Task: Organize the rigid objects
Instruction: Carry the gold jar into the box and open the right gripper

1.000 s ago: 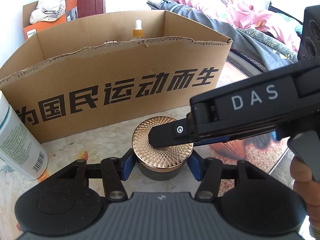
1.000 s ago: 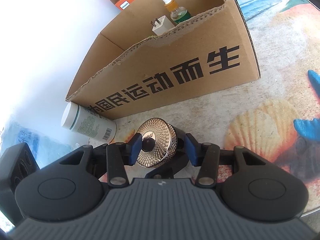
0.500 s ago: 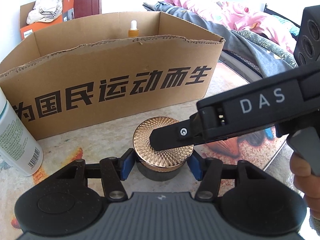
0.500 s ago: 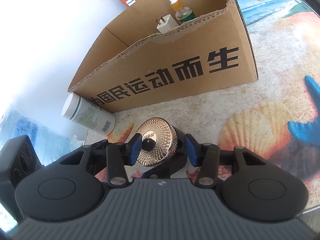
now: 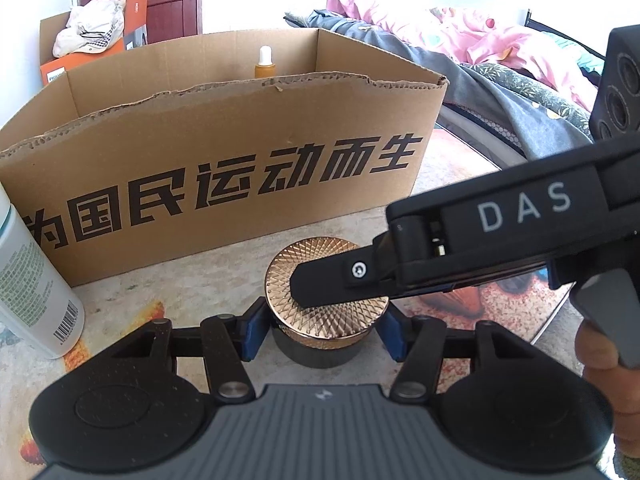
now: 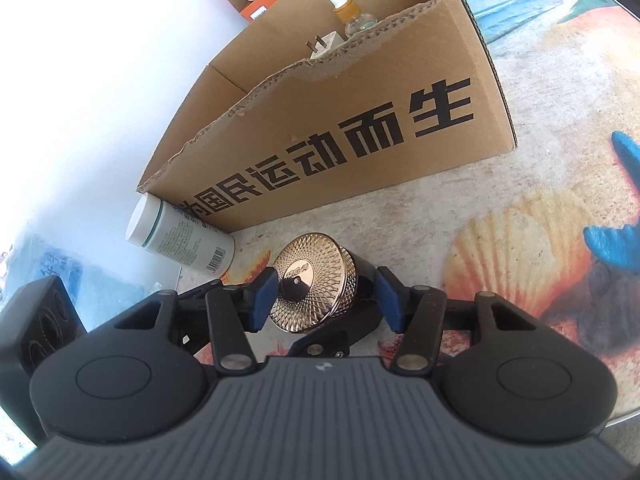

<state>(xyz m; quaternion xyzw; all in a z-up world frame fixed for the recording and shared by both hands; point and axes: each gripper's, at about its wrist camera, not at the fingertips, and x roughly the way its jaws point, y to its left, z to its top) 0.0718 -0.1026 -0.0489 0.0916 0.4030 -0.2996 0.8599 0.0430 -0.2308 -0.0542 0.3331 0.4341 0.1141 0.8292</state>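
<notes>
Standing on the counter [image 6: 520,168] just in front of the cardboard box [image 5: 240,152], the dark jar [image 5: 316,350] with its copper-coloured patterned lid [image 5: 320,296] sits between both grippers. In the left wrist view, the left gripper [image 5: 322,330] has its blue pads [image 5: 253,330] on either side of the jar's dark body, close against it; whether they actually press on it cannot be told. The right gripper [image 6: 326,296] comes in from the right side of that view, one black finger lying across the top of the lid. In its own view its jaws are opening, with the lid between the blue pads; the left pad sits right at the lid's edge, while a clear gap shows on the right, so the lid is not clamped. A hand [image 5: 600,368] grips the right gripper's handle at the right edge.

A white bottle [image 6: 180,240] with a green band and barcode label stands by the box's left end. Inside the box are a dropper bottle [image 6: 346,8] with amber liquid and a white plug adapter [image 6: 326,42]. Beyond the box, an orange carton [image 5: 60,68] carries a pale bundle [image 5: 88,34], and a bed [image 5: 460,52] with pink and grey bedding lies to the right.
</notes>
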